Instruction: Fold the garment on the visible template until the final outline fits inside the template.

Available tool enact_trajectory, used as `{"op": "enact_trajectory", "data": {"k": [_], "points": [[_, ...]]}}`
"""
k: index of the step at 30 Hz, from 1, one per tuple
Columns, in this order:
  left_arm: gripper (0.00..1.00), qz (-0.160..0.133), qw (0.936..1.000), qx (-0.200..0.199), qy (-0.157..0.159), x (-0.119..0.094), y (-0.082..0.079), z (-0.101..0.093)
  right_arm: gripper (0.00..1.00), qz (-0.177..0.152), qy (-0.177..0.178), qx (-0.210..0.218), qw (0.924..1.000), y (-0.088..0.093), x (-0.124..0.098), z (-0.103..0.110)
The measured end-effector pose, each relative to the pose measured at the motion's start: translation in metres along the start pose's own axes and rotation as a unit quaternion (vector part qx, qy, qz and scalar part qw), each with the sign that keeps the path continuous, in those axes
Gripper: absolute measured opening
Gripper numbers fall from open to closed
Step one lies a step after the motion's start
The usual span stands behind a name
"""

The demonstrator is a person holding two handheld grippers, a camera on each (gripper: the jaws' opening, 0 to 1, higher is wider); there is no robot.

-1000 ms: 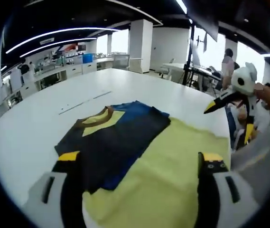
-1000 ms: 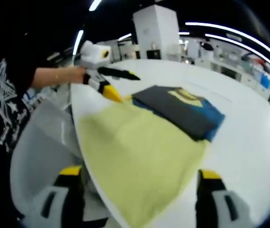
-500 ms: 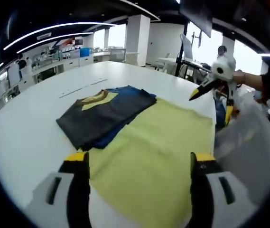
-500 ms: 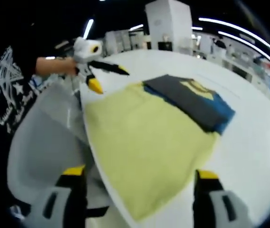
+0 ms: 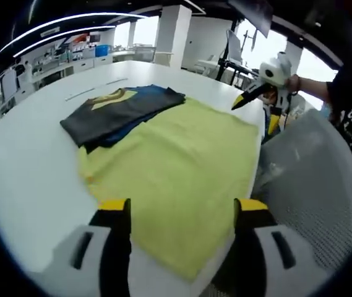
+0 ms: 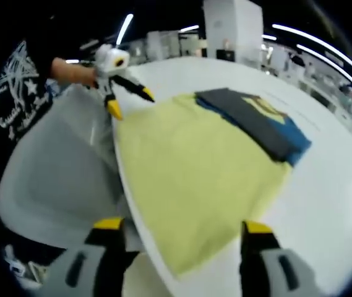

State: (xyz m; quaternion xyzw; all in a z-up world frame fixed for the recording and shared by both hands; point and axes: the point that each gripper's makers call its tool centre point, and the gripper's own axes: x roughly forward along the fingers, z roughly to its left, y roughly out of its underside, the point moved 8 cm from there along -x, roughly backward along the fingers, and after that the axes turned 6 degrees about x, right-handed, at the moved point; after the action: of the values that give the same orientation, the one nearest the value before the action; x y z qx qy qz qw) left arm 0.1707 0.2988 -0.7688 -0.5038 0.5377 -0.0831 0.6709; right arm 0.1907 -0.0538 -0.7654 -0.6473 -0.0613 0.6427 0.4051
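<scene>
Long ceiling light strips and bright windows light the room evenly, so the white worktop shines pale with only faint shadows. Both views bend strongly toward their edges, and the near foreground looks soft and slightly blurred.
</scene>
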Motion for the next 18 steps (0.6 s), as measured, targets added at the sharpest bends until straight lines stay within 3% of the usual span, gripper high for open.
{"op": "enact_trajectory", "data": {"k": [6, 16, 18], "points": [[0.56, 0.031, 0.9991, 0.028, 0.011, 0.000, 0.014, -0.006, 0.64, 0.027, 0.009, -0.020, 0.9994, 0.010, 0.002, -0.001], [0.55, 0.058, 0.9963, 0.062, 0.015, -0.006, 0.023, -0.007, 0.48, 0.037, 0.007, -0.016, 0.9992, 0.019, 0.005, 0.001], [0.54, 0.075, 0.9924, 0.096, 0.016, -0.006, 0.023, -0.007, 0.48, 0.041, 0.008, -0.023, 0.9989, 0.020, 0.006, 0.001]]}}
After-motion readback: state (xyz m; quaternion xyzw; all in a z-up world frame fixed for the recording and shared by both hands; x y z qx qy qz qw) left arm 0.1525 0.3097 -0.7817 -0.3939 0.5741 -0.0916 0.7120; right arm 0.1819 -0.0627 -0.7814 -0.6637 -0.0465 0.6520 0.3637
